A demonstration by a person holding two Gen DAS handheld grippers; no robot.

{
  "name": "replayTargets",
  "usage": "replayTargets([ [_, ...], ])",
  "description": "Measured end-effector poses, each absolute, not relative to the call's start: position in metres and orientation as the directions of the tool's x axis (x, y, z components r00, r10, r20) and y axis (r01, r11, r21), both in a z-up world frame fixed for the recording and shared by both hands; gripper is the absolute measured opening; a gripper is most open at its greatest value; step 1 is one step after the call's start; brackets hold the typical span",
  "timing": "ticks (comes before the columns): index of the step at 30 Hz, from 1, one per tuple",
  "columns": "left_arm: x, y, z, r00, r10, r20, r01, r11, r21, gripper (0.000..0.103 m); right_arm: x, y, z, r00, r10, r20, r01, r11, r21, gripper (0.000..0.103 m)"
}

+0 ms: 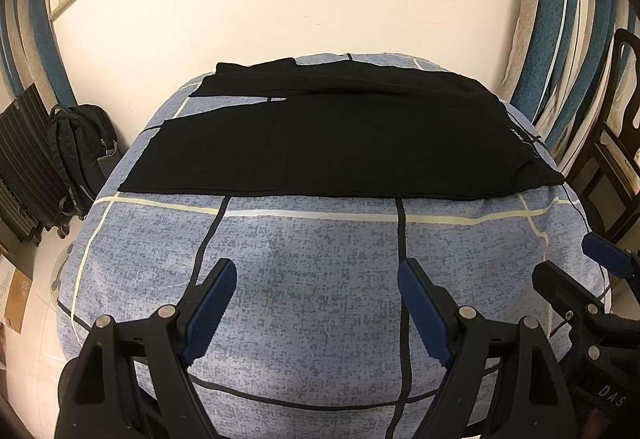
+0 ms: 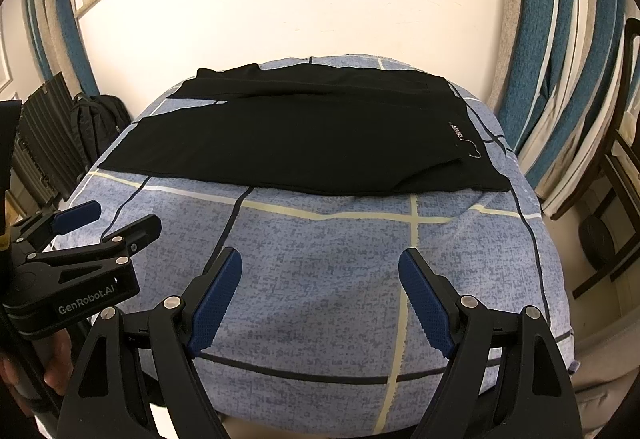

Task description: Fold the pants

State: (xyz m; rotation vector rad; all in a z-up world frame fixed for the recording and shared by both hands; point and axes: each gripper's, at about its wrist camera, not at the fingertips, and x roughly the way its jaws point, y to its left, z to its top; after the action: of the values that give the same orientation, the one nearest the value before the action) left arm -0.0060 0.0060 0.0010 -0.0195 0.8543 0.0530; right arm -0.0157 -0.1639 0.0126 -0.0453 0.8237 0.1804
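Note:
Black pants (image 1: pixel 328 143) lie flat across the far half of the bed (image 1: pixel 312 279), waistband at the right, both legs running left, slightly apart at the cuffs. They show the same way in the right wrist view (image 2: pixel 296 143). My left gripper (image 1: pixel 316 279) is open and empty, hovering over the bed's near half, well short of the pants. My right gripper (image 2: pixel 320 271) is also open and empty, beside it to the right. The right gripper shows at the left wrist view's right edge (image 1: pixel 576 267); the left gripper shows at the right wrist view's left edge (image 2: pixel 116 219).
The bed has a blue cover with a grid pattern (image 2: pixel 340 279). A black backpack (image 1: pixel 84 151) and a dark suitcase (image 1: pixel 24 175) stand on the floor at the left. A dark wooden chair (image 1: pixel 616 143) stands at the right. A cream wall and striped curtains (image 2: pixel 560 39) are behind.

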Motion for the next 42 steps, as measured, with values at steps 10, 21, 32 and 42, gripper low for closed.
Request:
replayTargets([
  [10,-0.003,0.009,-0.003,0.651,0.042,-0.758,-0.058,0.998,0.005,0.084,-0.012,-0.165,0.01,0.662,0.141,-0.736,-0.176,0.984,0.03,0.081],
  [21,0.005,0.013,-0.007,0.648,0.031,-0.761,-0.062,0.998,-0.012,0.084,-0.001,-0.169,0.005,0.653,0.135,-0.745,-0.168,0.985,0.032,0.081],
  [32,0.016,0.018,-0.015,0.652,0.015,-0.758,-0.067,0.997,-0.038,0.084,0.015,-0.176,-0.004,0.647,0.134,-0.751,-0.157,0.987,0.042,0.081],
  [42,0.033,0.033,-0.03,0.648,-0.009,-0.762,-0.084,0.993,-0.083,0.084,0.038,-0.193,-0.017,0.633,0.145,-0.76,-0.126,0.989,0.083,0.081],
])
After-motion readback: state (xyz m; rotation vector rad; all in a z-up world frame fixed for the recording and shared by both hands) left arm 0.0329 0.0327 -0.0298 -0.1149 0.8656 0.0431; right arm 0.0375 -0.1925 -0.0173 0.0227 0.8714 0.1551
